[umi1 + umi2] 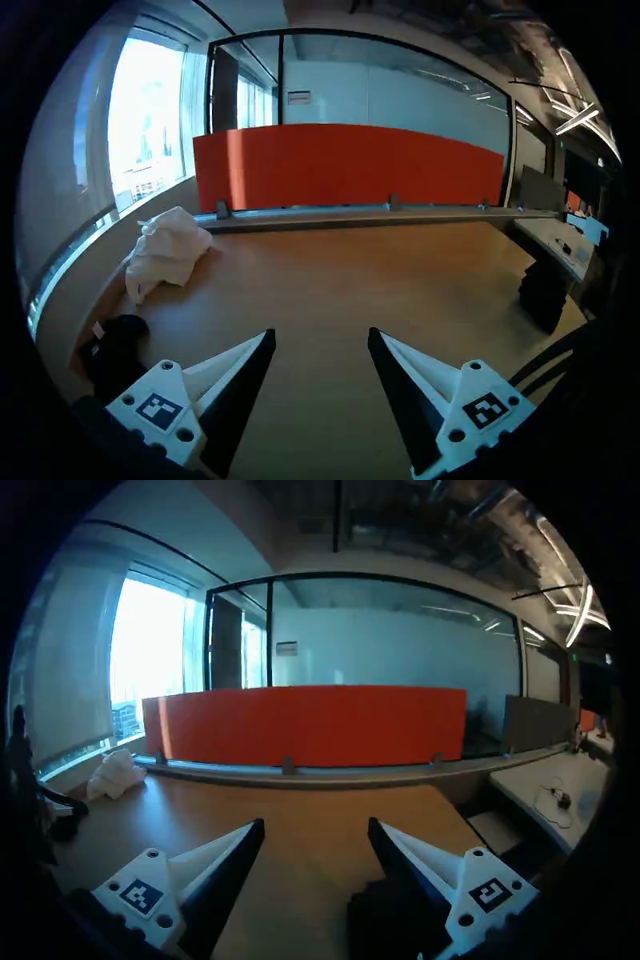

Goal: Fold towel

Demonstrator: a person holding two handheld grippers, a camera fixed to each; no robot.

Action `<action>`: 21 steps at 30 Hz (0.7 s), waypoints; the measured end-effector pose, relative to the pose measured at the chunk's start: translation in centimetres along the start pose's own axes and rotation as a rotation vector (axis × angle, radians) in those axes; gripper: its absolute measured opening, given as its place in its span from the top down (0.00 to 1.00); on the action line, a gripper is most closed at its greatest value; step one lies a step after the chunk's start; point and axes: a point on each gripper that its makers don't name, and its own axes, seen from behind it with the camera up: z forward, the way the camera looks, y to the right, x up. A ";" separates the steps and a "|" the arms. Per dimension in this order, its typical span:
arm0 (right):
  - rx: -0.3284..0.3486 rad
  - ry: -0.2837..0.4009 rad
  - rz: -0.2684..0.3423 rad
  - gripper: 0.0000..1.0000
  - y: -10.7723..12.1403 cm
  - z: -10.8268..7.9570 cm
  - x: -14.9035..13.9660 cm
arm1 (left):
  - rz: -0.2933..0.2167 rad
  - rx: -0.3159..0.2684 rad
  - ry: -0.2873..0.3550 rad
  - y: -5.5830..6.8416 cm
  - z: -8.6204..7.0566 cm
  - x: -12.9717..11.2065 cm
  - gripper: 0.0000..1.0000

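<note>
A crumpled white towel (pixel 166 250) lies in a heap at the far left of the wooden table (pixel 360 280), near the window side. My left gripper (pixel 322 352) hovers open over the table's near part, well short of the towel, with nothing between its fingers. In the right gripper view the same towel (pixel 116 774) appears small at the far left. My right gripper (pixel 316 840) is open too, held above the table (pixel 320 824) and far from the towel.
An orange divider panel (pixel 352 164) runs along the table's far edge. A black object (pixel 120 340) sits at the near left, another black object (pixel 546 292) at the right edge. A white desk (pixel 560 788) with cables stands to the right.
</note>
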 end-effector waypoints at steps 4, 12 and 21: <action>0.004 0.027 -0.006 0.00 -1.5 0.2 0.9 | -0.012 0.020 0.049 -0.4 0.1 1.5 0.15; 0.021 0.036 -0.004 0.00 -4.1 1.1 1.9 | -0.019 0.035 0.127 -0.8 0.6 4.4 0.15; 0.015 0.056 -0.009 0.00 -6.8 1.9 3.6 | -0.035 0.069 0.222 -2.3 0.9 8.0 0.15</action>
